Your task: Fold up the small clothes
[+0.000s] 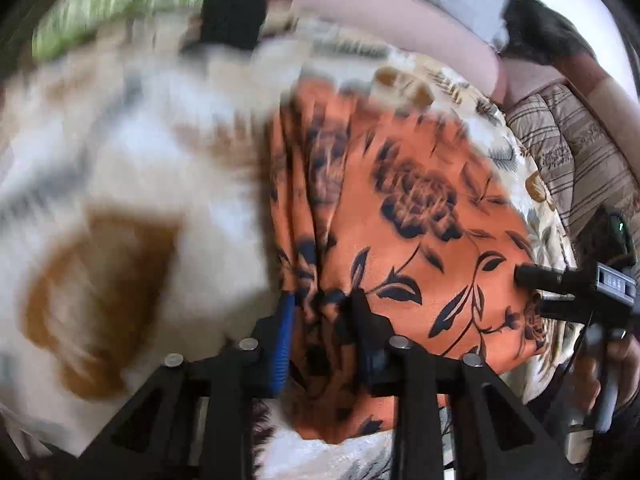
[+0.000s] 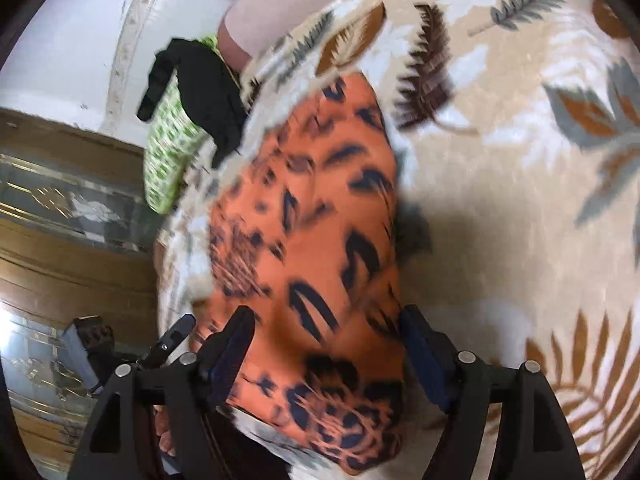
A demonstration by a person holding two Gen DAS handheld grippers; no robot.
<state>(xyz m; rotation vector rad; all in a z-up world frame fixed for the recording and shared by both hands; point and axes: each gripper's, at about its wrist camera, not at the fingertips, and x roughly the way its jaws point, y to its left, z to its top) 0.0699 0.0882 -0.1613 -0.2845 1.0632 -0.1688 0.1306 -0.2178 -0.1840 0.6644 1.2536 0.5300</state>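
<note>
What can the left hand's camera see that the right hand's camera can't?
Only the left wrist view shows the striped quilt at the far edge, and the right gripper reaching in from the side. Only the right wrist view shows the wooden furniture with glass panels and the white wall beyond the bed. Both show the orange floral cloth lying on the leaf-print blanket, and a black garment on something green.

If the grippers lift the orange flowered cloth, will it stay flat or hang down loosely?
Likely floppy: the orange cloth bunches into pleats where the left gripper pinches it. Probably light, since it drapes thinly over the leaf-print blanket. Its smooth sheen suggests that it may slip; the right gripper stands open around it.
</note>
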